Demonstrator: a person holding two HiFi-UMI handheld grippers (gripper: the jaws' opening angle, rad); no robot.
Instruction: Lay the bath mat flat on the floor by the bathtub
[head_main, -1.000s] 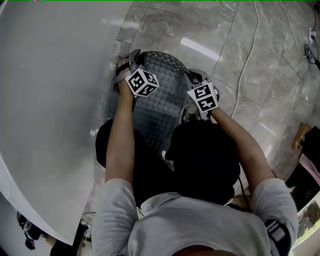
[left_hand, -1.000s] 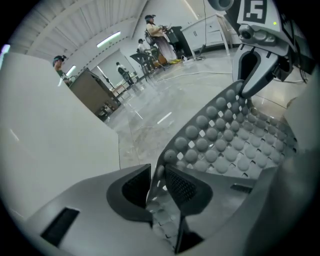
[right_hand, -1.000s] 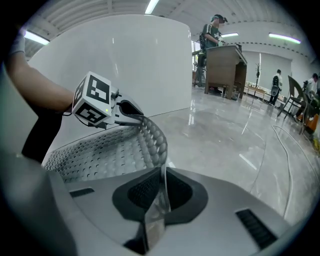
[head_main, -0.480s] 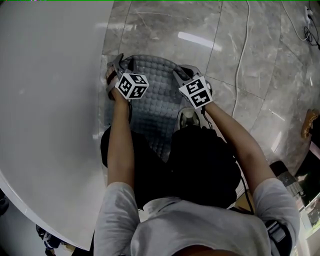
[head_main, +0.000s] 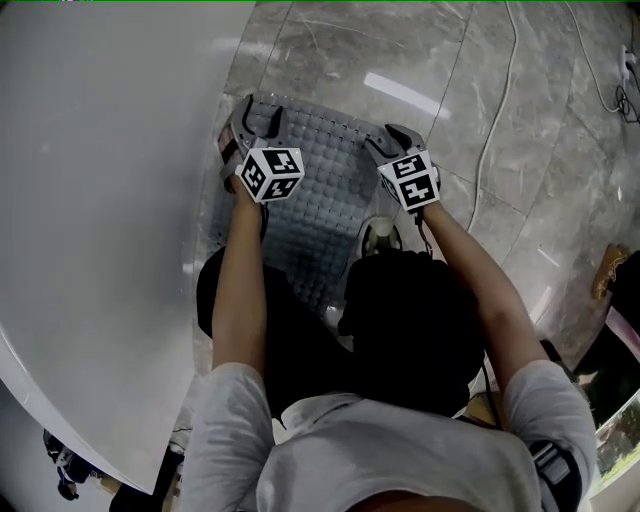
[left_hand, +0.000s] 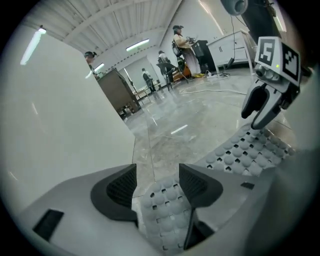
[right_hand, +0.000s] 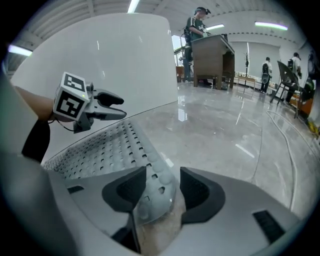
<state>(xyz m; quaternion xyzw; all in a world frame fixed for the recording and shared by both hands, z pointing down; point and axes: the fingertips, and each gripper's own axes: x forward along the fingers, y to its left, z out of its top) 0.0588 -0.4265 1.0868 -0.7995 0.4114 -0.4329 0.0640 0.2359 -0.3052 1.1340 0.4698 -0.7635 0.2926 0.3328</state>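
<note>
The grey bubbled bath mat (head_main: 320, 190) lies on the marble floor against the white bathtub (head_main: 100, 200). My left gripper (head_main: 258, 115) is at the mat's far left corner, next to the tub wall. Its jaws are opening, and the corner (left_hand: 165, 210) lies loose between them. My right gripper (head_main: 395, 135) is at the far right corner, also opening, with the mat edge (right_hand: 155, 187) between its jaws and gaps beside the pads. In the gripper views, the left gripper (left_hand: 157, 172) sees the right one (left_hand: 262, 107), and the right gripper (right_hand: 163, 175) sees the left (right_hand: 107, 107).
A white cable (head_main: 490, 120) runs across the floor tiles to the right of the mat. The person's shoe (head_main: 380, 235) rests at the mat's right side. People and a desk (right_hand: 212, 55) stand far off in the room.
Both grippers have gone from shut on the mat's far corners to open. The mat's far edge has moved outward and lies flatter on the floor.
</note>
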